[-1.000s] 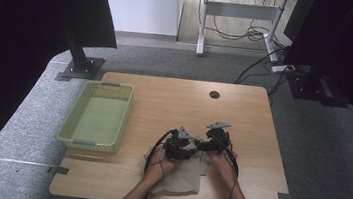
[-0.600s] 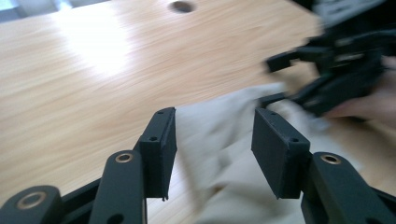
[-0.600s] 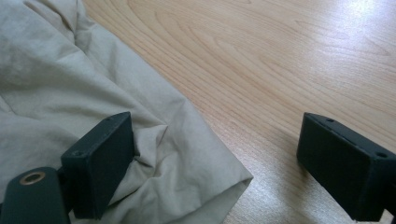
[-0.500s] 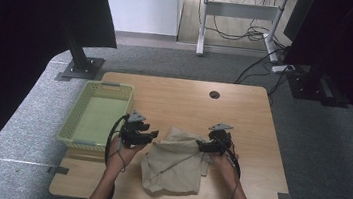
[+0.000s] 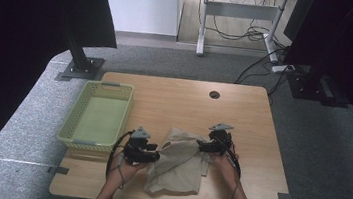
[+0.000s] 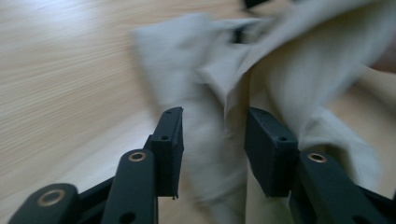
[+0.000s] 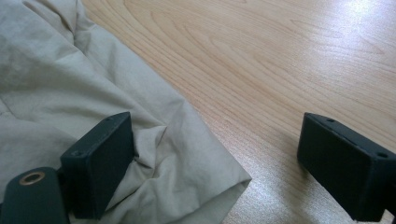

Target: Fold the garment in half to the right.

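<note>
green basket (image 5: 97,118) left of beige cloth (image 5: 180,163), wooden table (image 5: 243,117)

Grey carpet floor (image 5: 328,162), a white wall (image 5: 140,0), desk legs (image 5: 203,22) behind.

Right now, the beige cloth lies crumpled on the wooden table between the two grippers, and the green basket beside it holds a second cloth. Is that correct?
Not quite. The basket is empty; the high view shows only its bare floor. The rest holds: the beige cloth lies crumpled on the wooden table between the left gripper and the right gripper.
</note>
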{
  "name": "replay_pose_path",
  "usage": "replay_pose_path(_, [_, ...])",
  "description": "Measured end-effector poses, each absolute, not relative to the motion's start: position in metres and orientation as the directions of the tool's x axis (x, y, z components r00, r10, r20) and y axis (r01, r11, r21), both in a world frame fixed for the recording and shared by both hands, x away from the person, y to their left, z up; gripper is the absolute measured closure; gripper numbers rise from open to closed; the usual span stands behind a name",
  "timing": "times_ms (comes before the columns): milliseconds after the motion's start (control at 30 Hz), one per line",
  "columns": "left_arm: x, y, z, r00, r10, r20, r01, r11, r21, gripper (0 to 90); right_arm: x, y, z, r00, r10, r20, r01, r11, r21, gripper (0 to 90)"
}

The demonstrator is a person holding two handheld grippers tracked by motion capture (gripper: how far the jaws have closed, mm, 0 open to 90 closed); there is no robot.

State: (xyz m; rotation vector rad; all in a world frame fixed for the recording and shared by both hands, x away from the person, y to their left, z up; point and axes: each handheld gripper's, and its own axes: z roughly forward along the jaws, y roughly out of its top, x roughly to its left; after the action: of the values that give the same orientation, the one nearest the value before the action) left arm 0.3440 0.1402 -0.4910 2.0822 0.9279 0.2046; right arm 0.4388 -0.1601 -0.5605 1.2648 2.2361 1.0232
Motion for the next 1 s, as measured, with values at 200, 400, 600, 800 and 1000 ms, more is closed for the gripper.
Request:
replay_pose_path(200, [0.317, 0.098, -0.504, 0.816, 0.567, -0.111, 0.447, -0.497, 0.744, 50.8, 0.439, -0.16, -0.56, -0.527, 0.849, 0.031, 0.578, 0.331, 0.745, 10.7])
replay_pose_path(400, [0.311, 0.079, -0.533, 0.853, 0.518, -0.068, 0.416, -0.594, 0.689, 48.9, 0.438, -0.162, -0.56, -0.53, 0.847, 0.034, 0.58, 0.333, 0.743, 10.3])
replay_pose_path(600, [0.309, 0.077, -0.53, 0.873, 0.482, -0.071, 0.393, -0.612, 0.686, 47.2, 0.425, -0.171, -0.536, -0.536, 0.844, 0.013, 0.544, 0.333, 0.77, 10.2])
replay_pose_path(800, [0.299, 0.092, -0.48, 0.899, 0.432, -0.067, 0.327, -0.562, 0.76, 45.7, 0.398, -0.172, -0.513, -0.586, 0.81, 0.022, 0.488, 0.331, 0.807, 9.8])
replay_pose_path(1000, [0.322, 0.118, -0.47, 0.824, 0.565, -0.031, 0.369, -0.495, 0.786, 42.5, 0.38, -0.172, -0.511, -0.609, 0.793, 0.015, 0.469, 0.345, 0.813, 9.5])
